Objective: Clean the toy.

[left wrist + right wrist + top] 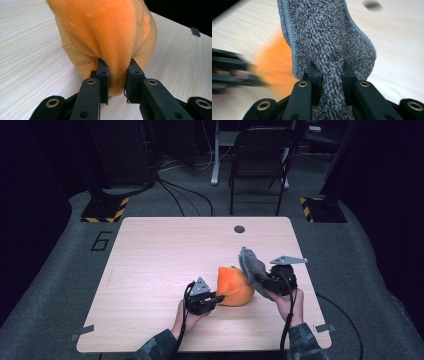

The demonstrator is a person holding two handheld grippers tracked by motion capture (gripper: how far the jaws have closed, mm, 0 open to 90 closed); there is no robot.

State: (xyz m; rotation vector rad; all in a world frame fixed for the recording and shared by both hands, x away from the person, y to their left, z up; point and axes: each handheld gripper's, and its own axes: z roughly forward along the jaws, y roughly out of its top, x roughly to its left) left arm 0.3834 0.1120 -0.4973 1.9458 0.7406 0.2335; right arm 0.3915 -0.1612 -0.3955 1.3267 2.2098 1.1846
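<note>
Orange plush (234,287) sits on the worktop (165,260), near your edge, right of centre, base down. Grey microfibre cloth (251,266) is up at its right shoulder, lifted clear of the wood, looks like touching or just beside the plush top; can't confirm contact.

Left tool (216,297): jaws clamped on a pinched fold of the plush (105,32) low on its side, fabric bunched between the pads (103,75). Right tool (264,280): jaws closed narrow on a gathered end of the cloth (329,42), rest of it fanning out past the tips.

Reads like you're wiping the plush while pinning it down.

Risks from here:
- Left grip is on a small fold of fabric only. Push hard with the cloth and the fold could slip out, or the plush tips or slides.
- Cloth is held by one bunched end. Dragging it over the pile may pull it out of the right tool.
- The tools sit close either side of the plush. A sweep toward the left side risks knocking them together.
- Right gripper view is motion-blurred; slow down near contact.

Chair (260,160) and floor cables (185,195) lie well beyond the far edge, no concern.
</note>
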